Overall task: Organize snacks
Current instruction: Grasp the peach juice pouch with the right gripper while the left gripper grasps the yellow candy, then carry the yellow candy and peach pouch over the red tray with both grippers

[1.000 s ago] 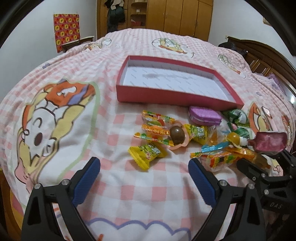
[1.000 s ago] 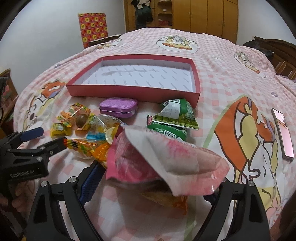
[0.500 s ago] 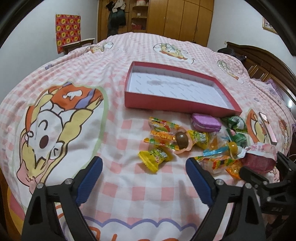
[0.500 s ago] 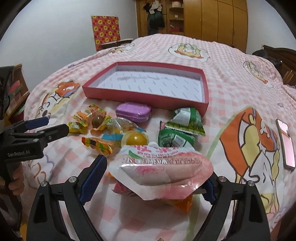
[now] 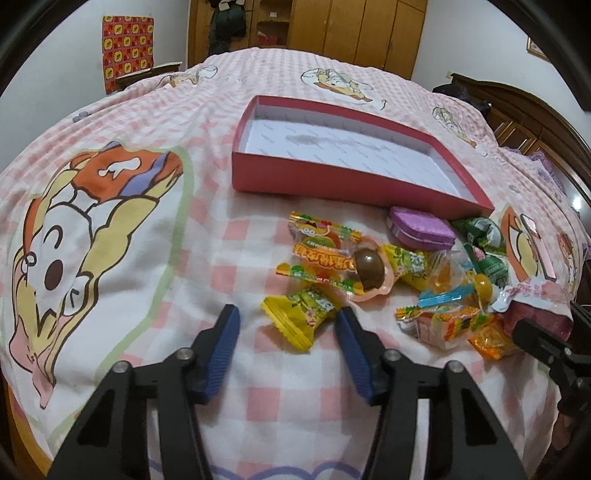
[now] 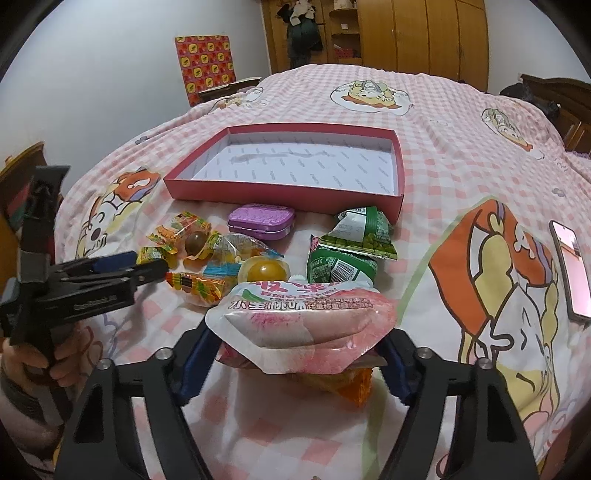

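Note:
An empty red box [image 5: 332, 184] [image 6: 288, 194] lies on the bed. In front of it is a heap of snacks: a purple tin [image 5: 421, 227] [image 6: 260, 219], green packets [image 6: 351, 236], a chocolate ball [image 5: 367, 267], a yellow jelly cup [image 6: 263, 271]. My left gripper [image 5: 286, 321] is open, its jaws either side of a yellow candy packet [image 5: 301, 317] on the sheet. My right gripper [image 6: 299, 354] is shut on a pink-and-white snack bag [image 6: 303, 321], held just above the bed. An orange packet [image 6: 351, 384] lies under it.
A phone [image 6: 570, 273] lies on the bedsheet at the right. The left gripper and the hand holding it show at the left of the right wrist view [image 6: 92, 280]. Wooden wardrobes [image 5: 351, 33] and a headboard [image 5: 524, 114] stand behind the bed.
My left gripper has moved forward and narrowed around the yellow candy packet. My right gripper has closed tighter on the pink bag and drawn it back and lower.

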`<action>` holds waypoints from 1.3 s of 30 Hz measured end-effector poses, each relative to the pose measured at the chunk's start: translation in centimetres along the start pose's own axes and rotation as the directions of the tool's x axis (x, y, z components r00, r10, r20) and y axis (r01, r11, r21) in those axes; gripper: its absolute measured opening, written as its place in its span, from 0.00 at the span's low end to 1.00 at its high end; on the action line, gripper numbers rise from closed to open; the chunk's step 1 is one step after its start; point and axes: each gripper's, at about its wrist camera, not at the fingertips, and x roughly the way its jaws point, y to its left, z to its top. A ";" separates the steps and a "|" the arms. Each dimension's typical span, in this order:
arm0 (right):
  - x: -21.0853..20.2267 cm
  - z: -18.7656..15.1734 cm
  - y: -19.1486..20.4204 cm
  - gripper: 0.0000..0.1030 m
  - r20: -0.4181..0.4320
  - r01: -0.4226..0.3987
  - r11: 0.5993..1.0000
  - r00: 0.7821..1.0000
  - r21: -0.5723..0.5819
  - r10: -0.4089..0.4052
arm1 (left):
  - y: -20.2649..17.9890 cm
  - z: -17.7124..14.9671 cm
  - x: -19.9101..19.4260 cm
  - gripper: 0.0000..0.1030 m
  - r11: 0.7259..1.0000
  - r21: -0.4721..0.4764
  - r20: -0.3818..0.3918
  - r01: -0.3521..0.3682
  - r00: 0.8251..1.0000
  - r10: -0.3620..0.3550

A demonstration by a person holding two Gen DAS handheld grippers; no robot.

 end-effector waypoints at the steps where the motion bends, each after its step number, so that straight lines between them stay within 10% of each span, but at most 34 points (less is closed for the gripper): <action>1: 0.0 0.0 -0.1 0.70 -0.001 -0.001 1.000 1.000 0.003 0.001 | 0.0 0.0 0.0 0.48 1.000 0.003 0.003 0.006 1.000 -0.006; 8: 0.0 0.0 -0.4 0.69 0.002 -0.019 0.999 1.000 0.027 0.019 | 0.0 -0.1 -0.5 0.24 0.999 0.014 0.015 0.037 0.999 -0.037; 39: -3.0 3.5 0.3 0.69 0.090 -0.059 0.998 0.994 -0.015 0.060 | -0.6 5.0 -6.6 0.23 0.996 0.048 0.176 0.081 0.981 -0.088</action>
